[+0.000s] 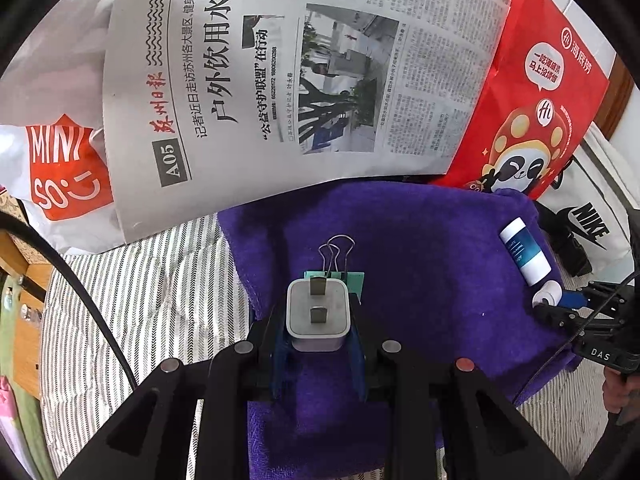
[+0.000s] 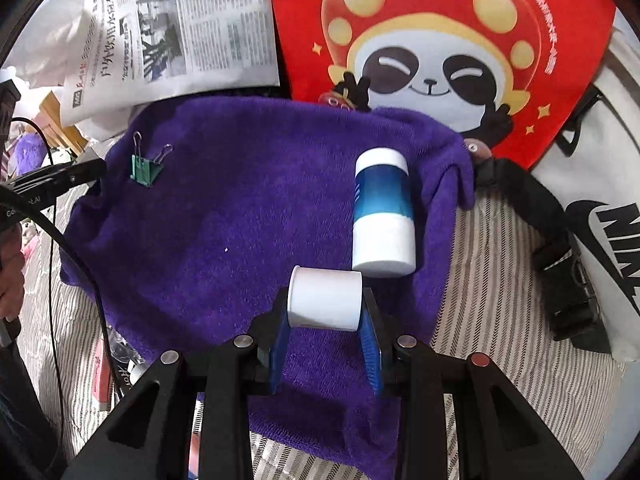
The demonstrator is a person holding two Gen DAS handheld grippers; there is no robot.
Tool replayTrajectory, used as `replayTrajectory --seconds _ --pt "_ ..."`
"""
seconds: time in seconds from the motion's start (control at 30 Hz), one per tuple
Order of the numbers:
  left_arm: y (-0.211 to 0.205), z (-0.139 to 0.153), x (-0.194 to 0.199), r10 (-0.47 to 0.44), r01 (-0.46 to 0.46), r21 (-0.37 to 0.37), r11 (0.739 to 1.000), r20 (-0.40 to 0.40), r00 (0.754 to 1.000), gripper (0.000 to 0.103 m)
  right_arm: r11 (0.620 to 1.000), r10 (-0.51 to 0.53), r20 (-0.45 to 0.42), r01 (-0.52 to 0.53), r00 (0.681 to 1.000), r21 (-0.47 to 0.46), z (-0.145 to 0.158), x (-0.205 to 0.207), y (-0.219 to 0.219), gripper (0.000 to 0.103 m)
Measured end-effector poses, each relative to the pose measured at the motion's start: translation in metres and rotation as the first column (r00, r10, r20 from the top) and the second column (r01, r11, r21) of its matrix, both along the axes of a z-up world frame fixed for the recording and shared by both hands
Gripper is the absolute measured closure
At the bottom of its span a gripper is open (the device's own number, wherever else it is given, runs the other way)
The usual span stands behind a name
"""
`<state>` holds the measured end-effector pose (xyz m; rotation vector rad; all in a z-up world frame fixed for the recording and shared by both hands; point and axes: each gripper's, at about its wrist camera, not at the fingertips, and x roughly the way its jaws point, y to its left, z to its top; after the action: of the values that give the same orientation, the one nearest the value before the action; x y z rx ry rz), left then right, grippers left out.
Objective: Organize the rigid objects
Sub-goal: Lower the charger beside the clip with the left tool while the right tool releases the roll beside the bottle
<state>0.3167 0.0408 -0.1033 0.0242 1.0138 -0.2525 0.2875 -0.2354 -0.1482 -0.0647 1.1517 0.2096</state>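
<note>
Rigid objects are gathered on a purple towel spread over a striped bed.
A blue-and-white bottle is laid on the towel's right side and a green binder clip toward its left; both grippers are pitched steeply downward, a white cap being clamped in the right gripper, a white plug adapter in the left gripper.

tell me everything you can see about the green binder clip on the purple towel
The green binder clip is a small folded metal body with two silver wire handles, both flipped up and splayed apart. It lies on the purple towel near its far left corner, clamping nothing. In the left wrist view it sits just beyond the white plug adapter held in the left gripper; whether they touch is unclear.
</note>
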Motion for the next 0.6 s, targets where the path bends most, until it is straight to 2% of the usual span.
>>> replayTrajectory --seconds 0.2,0.53,0.6 --pt "-0.003 -0.002 -0.002 -0.021 0.021 0.002 1.000 -0.002 1.000 0.078 0.999 -0.026 -0.007 0.025 1.000 -0.035 -0.008 0.005 -0.003 0.070" --pt "-0.010 -0.008 0.000 -0.034 0.035 0.021 0.999 -0.013 0.999 0.078 0.999 0.002 -0.005 -0.003 1.000 -0.044 -0.019 0.005 -0.004 0.070" --pt "-0.013 -0.009 -0.001 -0.040 0.040 0.022 0.999 -0.014 0.999 0.078 0.999 0.005 -0.007 -0.006 1.000 -0.041 -0.020 0.005 -0.004 0.067"
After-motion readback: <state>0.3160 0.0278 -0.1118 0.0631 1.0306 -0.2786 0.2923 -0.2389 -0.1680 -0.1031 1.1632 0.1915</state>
